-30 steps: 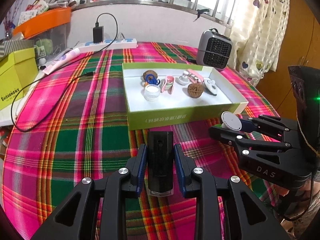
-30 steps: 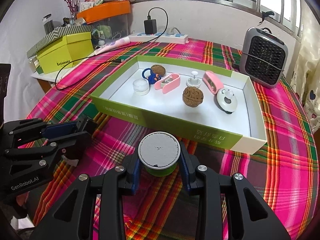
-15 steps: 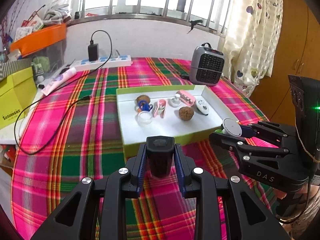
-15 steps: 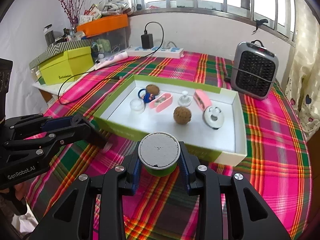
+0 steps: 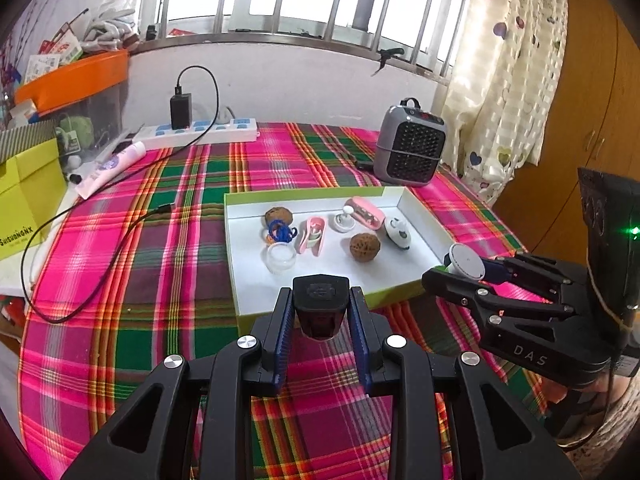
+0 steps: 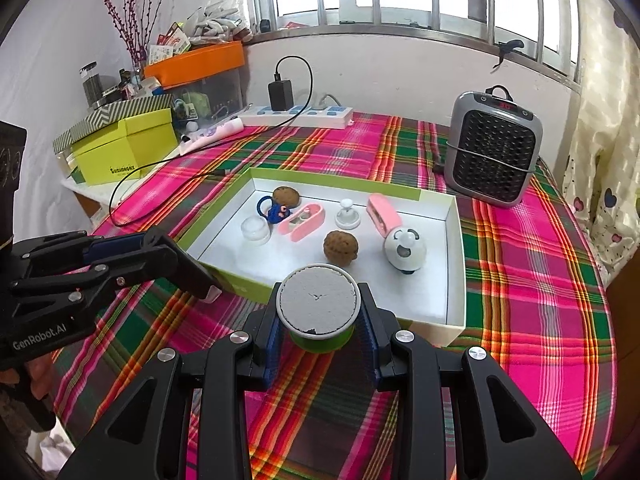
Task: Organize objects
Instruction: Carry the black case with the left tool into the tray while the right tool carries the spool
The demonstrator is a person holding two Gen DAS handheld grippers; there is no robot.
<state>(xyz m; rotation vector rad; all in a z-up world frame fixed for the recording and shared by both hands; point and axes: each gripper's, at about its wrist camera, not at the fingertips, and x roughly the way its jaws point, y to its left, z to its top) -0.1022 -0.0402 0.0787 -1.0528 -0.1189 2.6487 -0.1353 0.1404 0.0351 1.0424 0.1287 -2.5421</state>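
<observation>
In the left wrist view, a small black device [image 5: 320,306] is clamped at its flat sides by the left hand-held gripper [image 5: 321,332], above the surface [image 5: 160,240] before the tray [image 5: 236,264]; it is judged rigid and light, its lower end hidden. In the right wrist view, a white-lidded green jar [image 6: 318,310] is pinched at its smooth, likely slippery body by the right hand-held gripper [image 6: 322,346]; its contents are concealed.

A black, blocky plastic device [image 5: 319,305] stands upright, pinched above the plaid cloth, a round green tub with a white lid [image 6: 318,308] is likewise held, before the shallow white, green-walled cardboard tray [image 6: 455,264] of trinkets.
</observation>
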